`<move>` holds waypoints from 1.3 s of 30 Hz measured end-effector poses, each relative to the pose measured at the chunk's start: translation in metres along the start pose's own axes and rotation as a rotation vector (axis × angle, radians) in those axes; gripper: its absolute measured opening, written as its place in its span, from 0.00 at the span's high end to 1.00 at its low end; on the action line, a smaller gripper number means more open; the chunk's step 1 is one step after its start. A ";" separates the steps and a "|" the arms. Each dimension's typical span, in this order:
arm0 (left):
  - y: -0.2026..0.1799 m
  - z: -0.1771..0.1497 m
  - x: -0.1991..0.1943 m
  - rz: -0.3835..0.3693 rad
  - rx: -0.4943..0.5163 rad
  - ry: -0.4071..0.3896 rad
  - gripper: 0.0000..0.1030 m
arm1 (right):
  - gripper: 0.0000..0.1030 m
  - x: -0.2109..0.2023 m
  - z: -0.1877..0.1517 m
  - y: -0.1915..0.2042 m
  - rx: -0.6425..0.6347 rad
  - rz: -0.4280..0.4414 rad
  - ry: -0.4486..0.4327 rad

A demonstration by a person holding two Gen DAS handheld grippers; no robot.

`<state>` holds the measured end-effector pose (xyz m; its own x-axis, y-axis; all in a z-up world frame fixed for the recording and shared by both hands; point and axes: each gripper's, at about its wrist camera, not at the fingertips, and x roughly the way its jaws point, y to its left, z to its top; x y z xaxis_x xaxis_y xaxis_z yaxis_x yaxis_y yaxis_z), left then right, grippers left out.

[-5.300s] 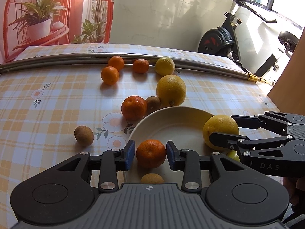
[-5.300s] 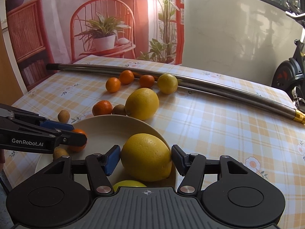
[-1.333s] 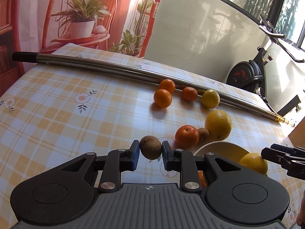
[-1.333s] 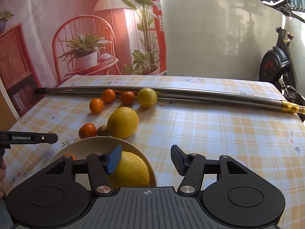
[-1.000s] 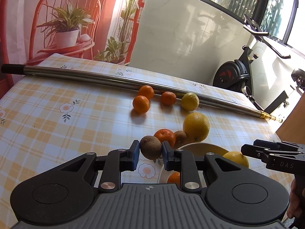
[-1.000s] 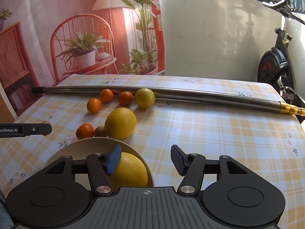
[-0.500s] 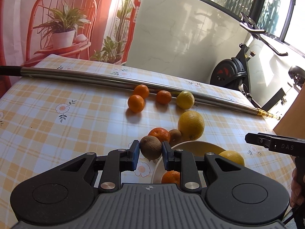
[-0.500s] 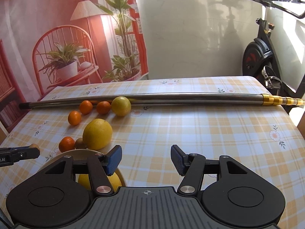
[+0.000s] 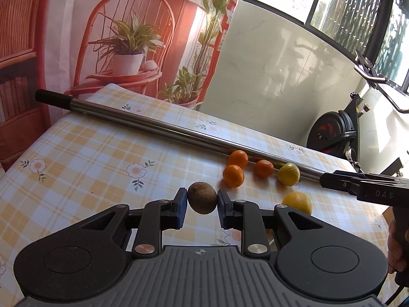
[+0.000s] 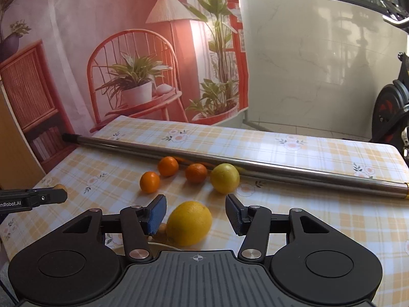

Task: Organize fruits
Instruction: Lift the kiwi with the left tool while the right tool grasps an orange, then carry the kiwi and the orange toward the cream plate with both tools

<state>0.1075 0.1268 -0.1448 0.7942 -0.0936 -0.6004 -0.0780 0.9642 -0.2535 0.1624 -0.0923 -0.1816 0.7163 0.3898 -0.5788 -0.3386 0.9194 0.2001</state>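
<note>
Two views here, left wrist first. The left hand-held gripper (image 9: pixel 202 202) is clamped narrow on a brown kiwi (image 9: pixel 202 197), which is held up off the counter (image 9: pixel 84 158), a pad on each side. Past it, toward the far edge, three small oranges (image 9: pixel 233 175) and a yellow citrus (image 9: pixel 288 174) sit just beside a long metal pole (image 9: pixel 179 130) lying across the counter. A bigger lemon (image 9: pixel 297 202) is nearer, half hidden behind the gripper body. The right hand-held gripper (image 9: pixel 340 183) pokes in from the right edge, with a bit of the person's hand (image 9: pixel 397 245) below it.

Right wrist view: its jaws have just been closing a little but are apart and holding nothing. The big lemon (image 10: pixel 189 222) shows between the pads on the counter beyond them, not touched. A pale rim low down is probably the bowl (image 10: pixel 156 244), hard to say.

What could go wrong: the kiwi is round and held on a small patch, so a quick tilt could pop it out and send it rolling. Loose citrus could also roll if bumped.

Surface is a yellow plaid floral cloth. Room has a printed backdrop with a red chair and plants, pale wall, exercise bike (image 9: pixel 334 133) on the right.
</note>
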 end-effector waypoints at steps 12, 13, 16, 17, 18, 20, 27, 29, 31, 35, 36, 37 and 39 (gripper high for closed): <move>0.013 -0.005 0.012 -0.008 -0.063 0.013 0.74 | 0.56 0.093 0.042 0.057 -0.170 0.075 0.110; 0.014 -0.005 0.013 -0.008 -0.065 0.015 0.74 | 0.56 0.101 0.042 0.059 -0.170 0.077 0.126; 0.015 -0.007 0.015 -0.004 -0.069 0.022 0.74 | 0.57 0.125 0.041 0.065 -0.179 0.070 0.175; 0.016 -0.007 0.015 -0.002 -0.069 0.023 0.74 | 0.57 0.133 0.041 0.067 -0.178 0.068 0.189; 0.017 -0.008 0.015 0.000 -0.071 0.025 0.74 | 0.57 0.140 0.040 0.067 -0.172 0.072 0.206; 0.018 -0.008 0.015 -0.001 -0.072 0.026 0.74 | 0.57 0.155 0.040 0.070 -0.162 0.076 0.244; 0.017 -0.010 0.015 0.003 -0.071 0.036 0.74 | 0.65 0.186 0.039 0.068 -0.112 0.069 0.300; 0.016 -0.011 0.013 0.000 -0.070 0.037 0.74 | 0.68 0.190 0.039 0.068 -0.110 0.070 0.321; 0.013 -0.012 0.010 -0.002 -0.068 0.036 0.74 | 0.68 0.189 0.038 0.070 -0.118 0.066 0.325; 0.008 -0.012 0.006 -0.016 -0.064 0.035 0.74 | 0.68 0.178 0.039 0.064 -0.072 0.091 0.307; 0.006 -0.012 0.005 -0.022 -0.061 0.034 0.74 | 0.68 0.173 0.039 0.063 -0.063 0.097 0.302; 0.004 -0.013 0.004 -0.027 -0.056 0.034 0.74 | 0.68 0.165 0.039 0.061 -0.057 0.102 0.293; -0.004 -0.014 0.003 -0.041 -0.038 0.035 0.74 | 0.68 0.148 0.038 0.057 -0.046 0.115 0.277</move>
<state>0.1020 0.1197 -0.1563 0.7756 -0.1418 -0.6151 -0.0697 0.9492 -0.3067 0.2720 0.0196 -0.2262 0.4795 0.4565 -0.7495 -0.4401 0.8640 0.2447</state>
